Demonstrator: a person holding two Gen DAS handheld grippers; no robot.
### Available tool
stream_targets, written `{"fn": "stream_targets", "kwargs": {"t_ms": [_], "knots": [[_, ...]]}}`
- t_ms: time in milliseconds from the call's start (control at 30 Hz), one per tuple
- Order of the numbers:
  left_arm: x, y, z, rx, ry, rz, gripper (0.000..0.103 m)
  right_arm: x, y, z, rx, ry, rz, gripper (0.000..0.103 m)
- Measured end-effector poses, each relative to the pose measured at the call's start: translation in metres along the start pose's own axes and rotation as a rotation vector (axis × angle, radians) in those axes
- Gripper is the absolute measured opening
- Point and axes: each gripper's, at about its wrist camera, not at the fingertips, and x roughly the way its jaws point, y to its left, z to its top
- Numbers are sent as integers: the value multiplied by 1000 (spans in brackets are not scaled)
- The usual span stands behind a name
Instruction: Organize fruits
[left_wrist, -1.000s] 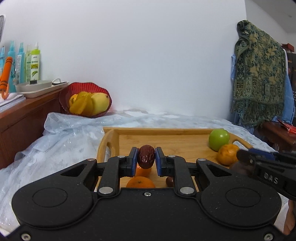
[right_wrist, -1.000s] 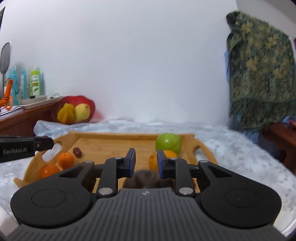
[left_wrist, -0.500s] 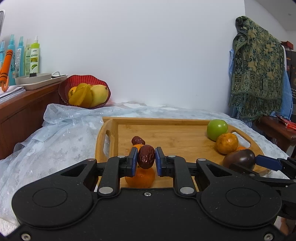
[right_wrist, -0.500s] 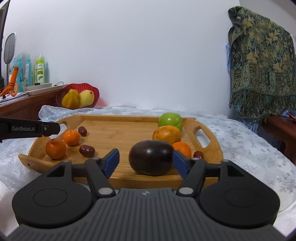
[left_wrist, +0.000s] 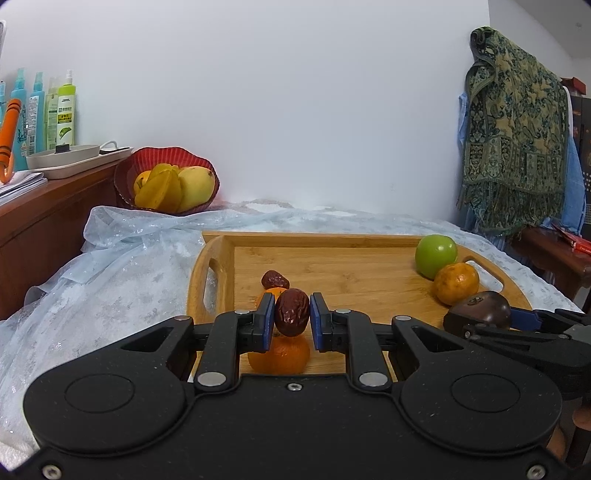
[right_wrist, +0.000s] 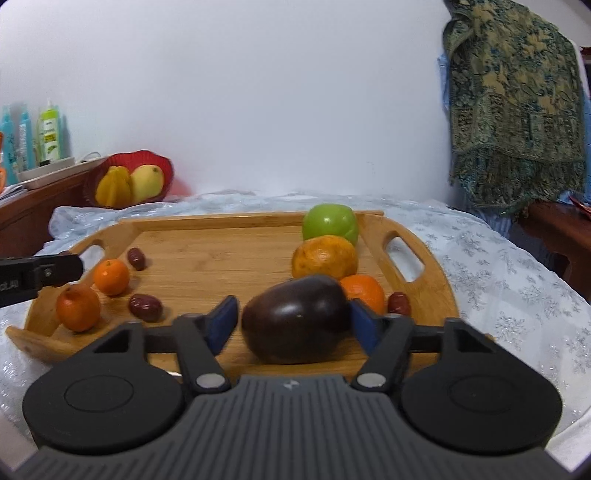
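We look along both tools over a wooden tray that sits on a table under a pale snowflake-patterned cloth.

The left tool is clamped tight on a wrinkled red date, its blue pads pressing both sides, the fruit held above the tray's left end. Below and behind it we see a small mandarin and a second date lying on the wood.

The right tool brackets a dark purple passion fruit that rests on the tray's near edge. Its jaws are closing: the right pad sits against the fruit's side, while we still see a gap between the left pad and the skin.

Behind the passion fruit, in a line toward the right handle, lie an orange mandarin, a mottled tangerine and a green apple, each touching the next; a date lies just beside the mandarin. At the tray's left end are two mandarins and two more dates.

A red basket of yellow fruit stands against the wall.
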Motion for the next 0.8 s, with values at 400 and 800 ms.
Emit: {"fn": "stream_targets", "kwargs": {"t_ms": [400, 800], "knots": [[37, 3, 42, 25, -31, 6, 19, 14, 10, 39, 48, -42, 104, 62], [115, 18, 68, 8, 75, 41, 19, 84, 23, 73, 34, 18, 145, 63]]}}
